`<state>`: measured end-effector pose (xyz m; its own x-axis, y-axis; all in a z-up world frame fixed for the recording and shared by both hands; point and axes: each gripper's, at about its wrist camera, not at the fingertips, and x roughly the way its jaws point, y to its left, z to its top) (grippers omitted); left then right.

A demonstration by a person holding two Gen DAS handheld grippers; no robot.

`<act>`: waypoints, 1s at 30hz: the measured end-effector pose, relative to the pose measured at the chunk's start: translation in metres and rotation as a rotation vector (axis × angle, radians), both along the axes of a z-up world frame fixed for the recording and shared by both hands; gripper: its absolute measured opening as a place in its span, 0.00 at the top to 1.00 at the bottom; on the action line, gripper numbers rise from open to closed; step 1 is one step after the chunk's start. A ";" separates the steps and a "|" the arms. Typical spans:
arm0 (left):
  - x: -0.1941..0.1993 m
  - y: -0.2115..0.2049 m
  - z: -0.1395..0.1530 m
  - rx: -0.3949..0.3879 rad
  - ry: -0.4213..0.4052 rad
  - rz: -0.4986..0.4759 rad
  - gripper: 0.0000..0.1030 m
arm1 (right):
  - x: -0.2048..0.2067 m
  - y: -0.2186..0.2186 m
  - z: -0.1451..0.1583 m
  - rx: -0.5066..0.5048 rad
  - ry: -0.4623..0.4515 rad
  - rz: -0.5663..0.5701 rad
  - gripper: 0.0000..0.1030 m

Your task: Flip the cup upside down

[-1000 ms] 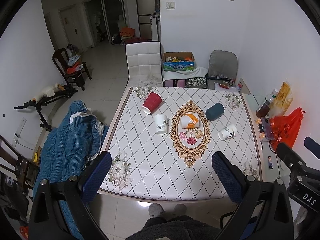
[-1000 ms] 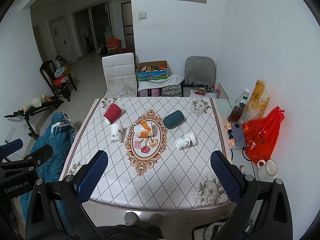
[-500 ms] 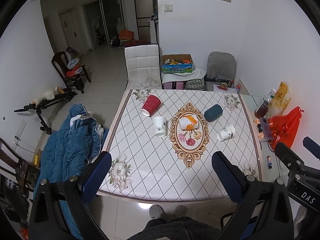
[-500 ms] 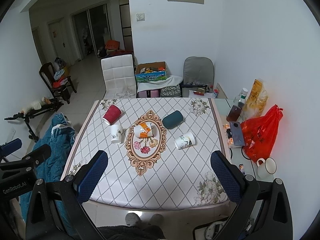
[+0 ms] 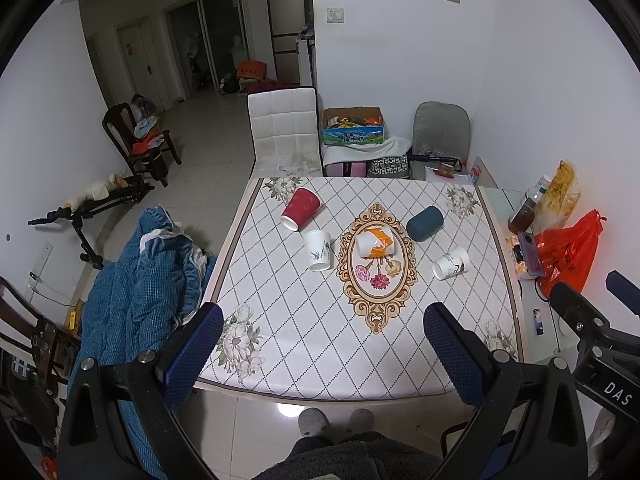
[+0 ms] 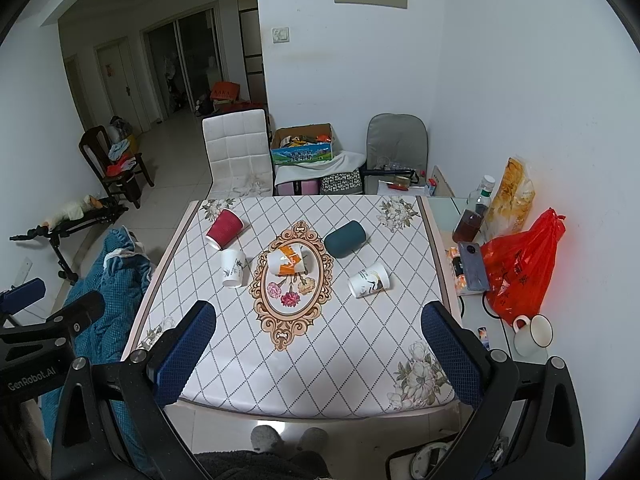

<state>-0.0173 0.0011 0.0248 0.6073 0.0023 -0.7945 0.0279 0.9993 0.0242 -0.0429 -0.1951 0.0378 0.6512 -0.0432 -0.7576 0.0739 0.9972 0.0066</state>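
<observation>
Several cups lie on the patterned table [image 5: 320, 328]. A red cup [image 5: 301, 209] [image 6: 225, 228] lies on its side at the far left. A white cup [image 5: 318, 250] [image 6: 233, 268] is near it. An orange-and-white cup [image 5: 375, 242] [image 6: 289, 265] lies on the oval medallion. A dark teal cup [image 5: 425, 223] [image 6: 345, 238] and a white printed cup [image 5: 451, 263] [image 6: 369, 280] lie on the right. My left gripper [image 5: 323, 354] and right gripper [image 6: 318, 350] are both open and empty, held high above the table's near edge.
A blue blanket [image 5: 136, 288] hangs at the table's left. A side shelf on the right holds a red bag [image 6: 520, 264], a phone [image 6: 472, 266], bottles and a mug [image 6: 534, 334]. Two chairs [image 5: 286, 136] and a box stand beyond the far edge.
Both grippers have risen and drawn back slightly, so the table looks a little smaller and lower. The cups have not moved.
</observation>
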 end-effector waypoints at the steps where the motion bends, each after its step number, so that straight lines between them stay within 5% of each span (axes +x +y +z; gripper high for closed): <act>1: 0.000 0.000 0.000 0.000 0.000 0.000 0.00 | 0.000 0.000 0.000 0.001 0.000 0.000 0.00; 30: -0.004 -0.008 0.002 0.008 -0.010 -0.002 0.00 | -0.011 -0.006 0.005 0.010 -0.004 -0.001 0.00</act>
